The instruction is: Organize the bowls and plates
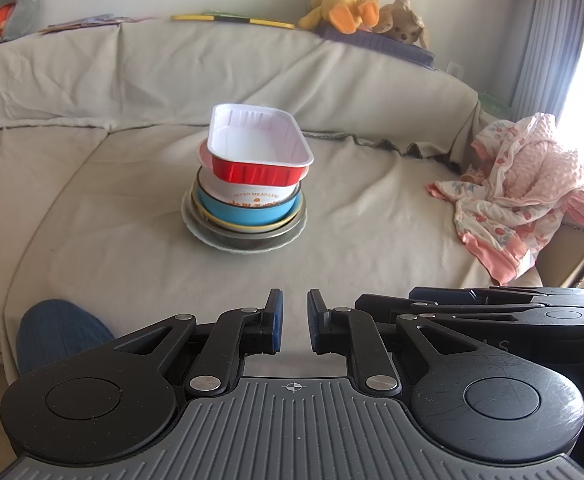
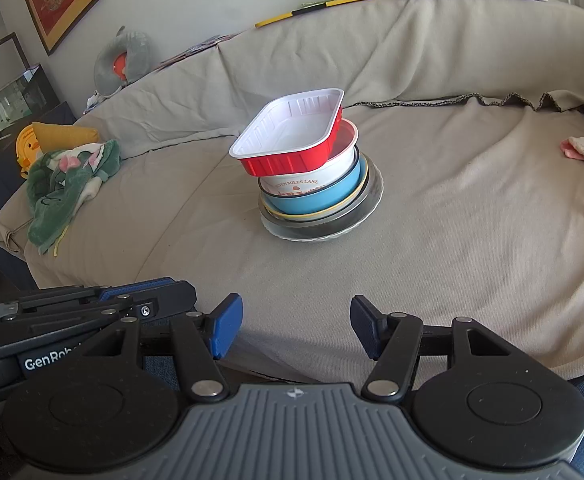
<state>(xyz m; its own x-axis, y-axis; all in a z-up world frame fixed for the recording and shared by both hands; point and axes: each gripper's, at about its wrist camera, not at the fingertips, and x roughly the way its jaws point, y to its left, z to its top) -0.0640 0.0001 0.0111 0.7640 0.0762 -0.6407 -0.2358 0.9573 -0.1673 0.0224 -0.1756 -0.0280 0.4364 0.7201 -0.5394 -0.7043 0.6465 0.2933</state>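
**A:** Start at the jaws: how do they stand?

**B:** The left gripper (image 1: 295, 322) has its blue pads drawn close with a narrow gap between them, gripping nothing; the right gripper (image 2: 295, 328) is spread wide, released and empty; both hover low over the near edge of a sofa (image 1: 132, 184) draped in a beige cover; each one shows at the edge of the other's view, side by side.

**A:** And the dishes?

**B:** At twelve o'clock from both grippers, well apart from them, stands one stack in the middle of the seat; at the bottom a clear scalloped plate (image 1: 196, 230), on it a dark metal pan (image 1: 288, 232), then a blue bowl (image 1: 244, 214), then a white printed bowl (image 1: 252, 194); on top a red rectangular tray (image 1: 258, 146) with a white inside, tilted and overhanging the bowls.

**A:** Anything further out?

**B:** In the left view, pink baby clothes (image 1: 523, 192) at three o'clock; plush toys (image 1: 343, 8) on the backrest at one o'clock; in the right view, a green cloth (image 2: 68, 176) at nine o'clock.
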